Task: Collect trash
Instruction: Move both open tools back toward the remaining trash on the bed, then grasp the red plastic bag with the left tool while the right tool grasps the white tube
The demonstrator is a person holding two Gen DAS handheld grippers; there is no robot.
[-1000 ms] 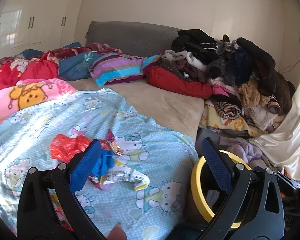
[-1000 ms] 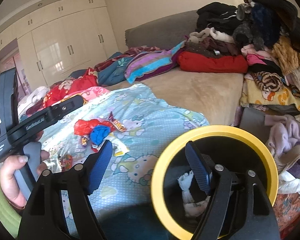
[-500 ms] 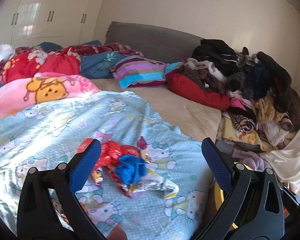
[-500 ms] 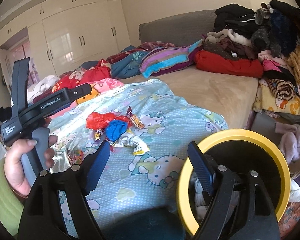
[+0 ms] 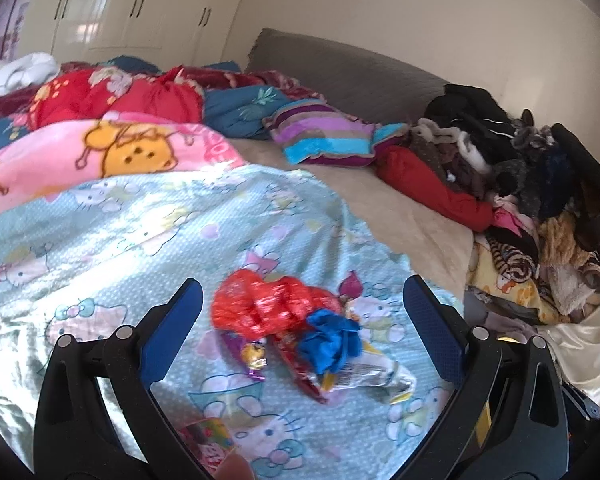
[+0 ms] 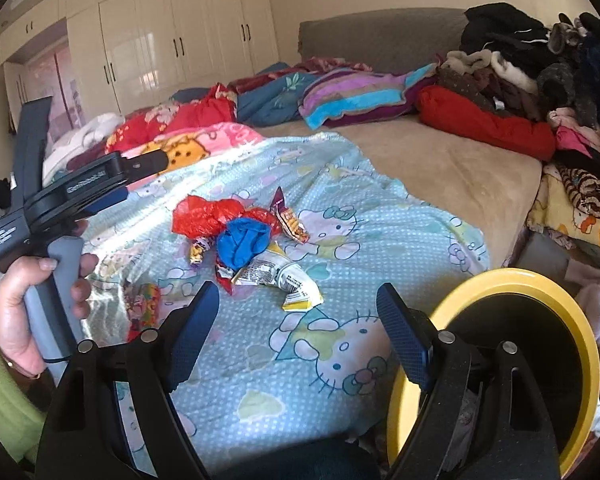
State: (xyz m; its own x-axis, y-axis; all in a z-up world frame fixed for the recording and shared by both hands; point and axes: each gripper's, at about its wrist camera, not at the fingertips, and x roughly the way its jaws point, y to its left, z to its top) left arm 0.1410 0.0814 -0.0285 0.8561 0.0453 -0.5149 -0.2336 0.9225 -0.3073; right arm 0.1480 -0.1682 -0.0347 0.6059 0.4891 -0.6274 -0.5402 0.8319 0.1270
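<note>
Reaching toward a heap of trash on the bed, nothing picked up yet.

Red plastic bag [image 5: 260,306], blue wad [image 5: 330,342] and silver wrapper [image 6: 284,278] lie bunched on the cartoon-cat sheet [image 6: 340,320]; a loose candy wrapper [image 6: 142,304] sits left of the heap. Left gripper [image 5: 298,328] frames the heap, spread wide and empty; right gripper [image 6: 296,332], nearer than the heap, likewise unclenched. Yellow-rimmed bin [image 6: 556,308] waits right of the heap; everything remains to collect.

Crinkly glossy red wrapper [image 5: 260,308], probably plastic; soft cloth sheet [image 5: 140,232].
</note>
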